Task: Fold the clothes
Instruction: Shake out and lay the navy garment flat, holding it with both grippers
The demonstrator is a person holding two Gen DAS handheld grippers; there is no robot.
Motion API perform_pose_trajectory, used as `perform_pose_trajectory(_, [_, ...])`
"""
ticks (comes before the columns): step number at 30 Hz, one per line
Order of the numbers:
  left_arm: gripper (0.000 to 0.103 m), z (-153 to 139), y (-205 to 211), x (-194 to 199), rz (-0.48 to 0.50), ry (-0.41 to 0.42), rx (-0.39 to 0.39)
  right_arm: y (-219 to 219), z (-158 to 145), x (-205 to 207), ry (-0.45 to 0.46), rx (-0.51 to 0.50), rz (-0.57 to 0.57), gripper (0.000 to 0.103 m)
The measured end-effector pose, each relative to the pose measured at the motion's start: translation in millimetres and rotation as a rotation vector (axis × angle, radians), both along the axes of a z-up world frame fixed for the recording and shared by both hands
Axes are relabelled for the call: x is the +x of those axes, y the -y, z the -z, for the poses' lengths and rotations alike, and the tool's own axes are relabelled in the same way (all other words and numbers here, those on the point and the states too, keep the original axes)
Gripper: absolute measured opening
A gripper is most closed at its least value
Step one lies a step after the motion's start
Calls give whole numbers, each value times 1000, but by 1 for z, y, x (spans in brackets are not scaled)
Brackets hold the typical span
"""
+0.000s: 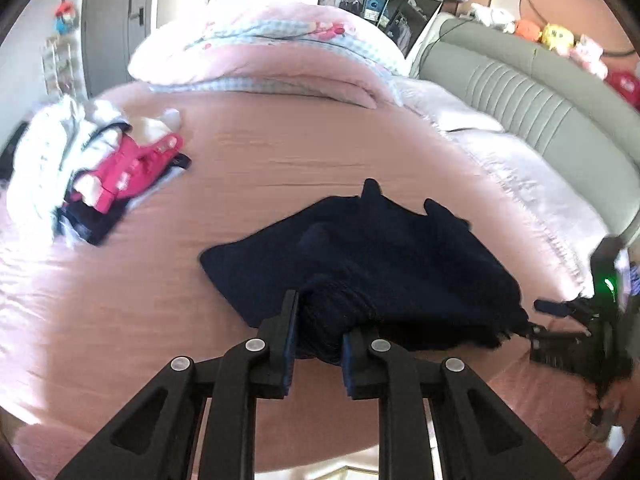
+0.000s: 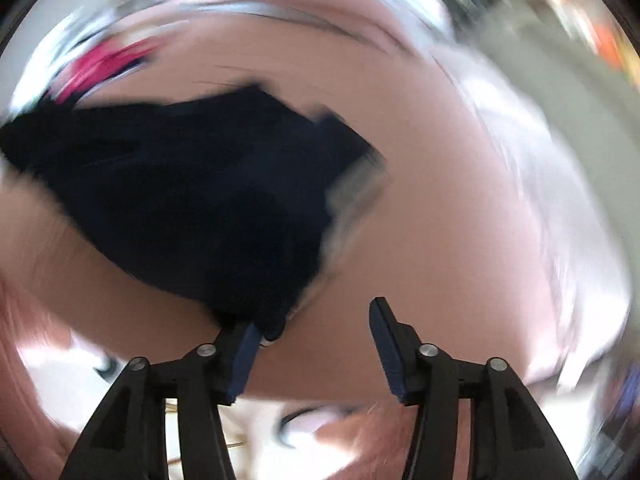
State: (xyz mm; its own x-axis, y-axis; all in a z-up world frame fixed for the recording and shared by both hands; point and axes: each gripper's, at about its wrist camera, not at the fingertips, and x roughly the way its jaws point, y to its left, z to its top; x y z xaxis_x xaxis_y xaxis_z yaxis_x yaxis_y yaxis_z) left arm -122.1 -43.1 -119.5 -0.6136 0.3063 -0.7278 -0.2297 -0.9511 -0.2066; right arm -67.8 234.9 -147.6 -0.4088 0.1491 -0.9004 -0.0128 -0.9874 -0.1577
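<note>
A dark navy garment (image 1: 360, 264) lies spread on the pink bed (image 1: 280, 152), partly doubled over itself, well apart from the heap of pink and white clothes (image 1: 100, 168) at the bed's far left. The left gripper (image 1: 320, 340) has its jaws clamped on a bunched fold at the garment's near edge, probably to carry that edge over and hold the layers together. In the blurred right wrist view, the right gripper (image 2: 316, 336) has its jaws apart, the garment's corner lying just at one pad, not pinched; it seems to be letting its side settle flat.
</note>
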Motion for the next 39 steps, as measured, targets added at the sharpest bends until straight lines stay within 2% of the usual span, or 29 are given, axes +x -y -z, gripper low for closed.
perform_pose_trajectory(1, [16,2,-2,1,11,2,11,-17,0,0,16,-42,55,54])
perform_pose_trajectory(2, [16,5,-5,3,18,-3,7,-22,-5,2,1,-60,54,54])
perform_pose_trajectory(5, [16,11,-11,7,33,-4,6,1,-36,15,-124,-21,-81,56])
perform_pose_trajectory(9, [16,3,-13,24,31,-18,50,39,-63,21,-204,-98,-242,56])
perform_pose_trajectory(12, [16,-3,-7,27,17,-29,100,77,-57,22,-186,-12,-368,56])
perform_pose_trajectory(14, [16,-6,-5,30,12,-37,122,95,-51,23,-174,43,-405,56])
perform_pose_trajectory(18, [16,-11,-4,35,19,-51,156,113,-47,15,-217,-11,-485,56])
perform_pose_trajectory(20, [16,-12,-4,36,15,-47,165,123,-34,3,-229,20,-509,56])
perform_pose_trajectory(21, [16,-12,-4,37,13,-45,167,127,-29,-2,-231,36,-507,56])
perform_pose_trajectory(22, [16,-12,-4,37,11,-45,162,128,-26,-7,-231,49,-494,52])
perform_pose_trajectory(23, [16,-11,-5,38,14,-43,152,125,-25,-13,-229,59,-465,42])
perform_pose_trajectory(24, [16,-8,-7,39,17,-37,136,119,-25,-19,-224,66,-414,21])
perform_pose_trajectory(25, [16,-5,-10,40,19,-29,112,112,-26,-25,-219,72,-363,16])
perform_pose_trajectory(27, [17,3,-15,39,29,-1,89,94,-33,-35,-227,63,-272,14])
perform_pose_trajectory(29, [19,15,-24,38,50,42,59,78,-42,-38,-262,95,-226,14])
perform_pose_trajectory(33, [19,39,-57,39,137,113,-65,57,-55,-28,-300,148,-176,13])
perform_pose_trajectory(36, [21,50,-70,43,164,139,-124,47,-54,-13,-308,164,-144,13])
perform_pose_trajectory(39, [31,57,-74,45,148,154,-188,45,-38,-11,-285,178,-139,13])
